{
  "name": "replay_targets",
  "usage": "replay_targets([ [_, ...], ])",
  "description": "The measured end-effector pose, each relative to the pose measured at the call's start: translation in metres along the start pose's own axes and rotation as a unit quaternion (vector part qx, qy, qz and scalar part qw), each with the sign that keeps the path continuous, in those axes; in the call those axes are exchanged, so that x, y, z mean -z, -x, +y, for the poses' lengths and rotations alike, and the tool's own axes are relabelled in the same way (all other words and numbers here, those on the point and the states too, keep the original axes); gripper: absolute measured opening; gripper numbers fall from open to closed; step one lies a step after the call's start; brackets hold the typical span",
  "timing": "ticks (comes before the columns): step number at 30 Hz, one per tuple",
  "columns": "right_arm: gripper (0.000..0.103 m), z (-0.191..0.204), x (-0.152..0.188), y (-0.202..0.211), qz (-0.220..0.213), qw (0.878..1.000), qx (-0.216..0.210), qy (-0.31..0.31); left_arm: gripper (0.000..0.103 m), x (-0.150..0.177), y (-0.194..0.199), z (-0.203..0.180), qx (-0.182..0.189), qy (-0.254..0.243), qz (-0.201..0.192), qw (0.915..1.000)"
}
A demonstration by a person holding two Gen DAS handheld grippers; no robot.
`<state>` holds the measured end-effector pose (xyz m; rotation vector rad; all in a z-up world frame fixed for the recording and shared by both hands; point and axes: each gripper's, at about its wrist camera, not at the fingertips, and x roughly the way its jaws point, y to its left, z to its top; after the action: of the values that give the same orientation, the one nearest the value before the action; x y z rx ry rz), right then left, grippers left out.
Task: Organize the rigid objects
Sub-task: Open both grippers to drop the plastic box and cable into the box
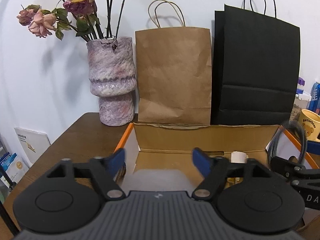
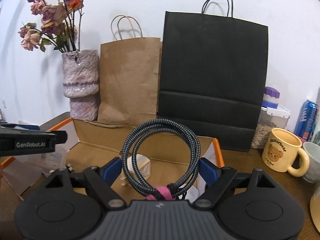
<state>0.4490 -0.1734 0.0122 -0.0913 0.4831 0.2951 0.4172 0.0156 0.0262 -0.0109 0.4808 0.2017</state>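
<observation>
We see coiled cable point(image 2: 160, 158) upright between right gripper point(image 2: 161, 170) pads, both pads touching coil sides: clamped. Coil bottom, pink tie point(image 2: 160, 194) partly hidden behind gripper body. Ring faces camera, held over open cardboard box point(image 2: 112, 146). Left gripper point(image 1: 159, 160) jaws apart, nothing between, tilted down over same box. Small white item point(image 1: 239, 157) inside box: can't identify.

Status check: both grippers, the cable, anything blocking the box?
Left gripper open, empty. Right gripper shut on coiled cable, over cardboard box. Nothing blocking.
</observation>
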Motion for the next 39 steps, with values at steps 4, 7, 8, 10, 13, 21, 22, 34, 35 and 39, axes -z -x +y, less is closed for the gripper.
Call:
replay_targets([
  [4,0.102,-0.003,-0.001,0.002,-0.005,1.0,-0.002,-0.002,0.103,-0.001,0.002,0.001,-0.005,0.004,-0.008,0.9999],
  [7,0.103,-0.004,-0.002,0.003,-0.006,1.0,0.0,-0.005,0.103,-0.003,0.001,0.002,-0.007,0.007,-0.008,0.9999],
  [8,0.103,-0.005,-0.002,0.003,-0.005,1.0,0.001,-0.007,0.103,-0.003,0.001,0.002,-0.009,0.008,-0.007,0.9999],
  [10,0.103,-0.006,-0.002,0.003,-0.005,1.0,0.001,-0.009,0.103,-0.003,0.001,0.002,-0.012,0.007,-0.007,0.9999],
  [13,0.103,-0.006,-0.002,0.003,-0.004,1.0,0.003,-0.009,0.103,-0.003,0.002,0.002,-0.012,0.008,-0.008,0.9999],
  [21,0.103,-0.01,-0.001,0.005,0.002,1.0,0.015,-0.013,0.103,-0.002,0.008,0.007,-0.006,0.012,-0.006,0.9999],
  [22,0.103,-0.011,-0.001,0.007,0.004,1.0,0.015,-0.014,0.103,-0.002,0.01,0.008,-0.004,0.012,-0.006,0.9999],
  [34,0.103,-0.014,-0.002,0.045,-0.012,0.999,0.026,-0.017,0.103,0.004,0.04,0.016,-0.003,0.015,-0.017,0.9997],
  [35,0.103,-0.014,-0.001,0.048,-0.012,0.999,0.027,-0.017,0.103,0.005,0.043,0.017,-0.003,0.016,-0.017,0.9997],
  [39,0.103,-0.013,0.002,0.06,-0.015,0.999,0.028,-0.015,0.103,0.009,0.055,0.022,-0.003,0.021,-0.02,0.9996],
])
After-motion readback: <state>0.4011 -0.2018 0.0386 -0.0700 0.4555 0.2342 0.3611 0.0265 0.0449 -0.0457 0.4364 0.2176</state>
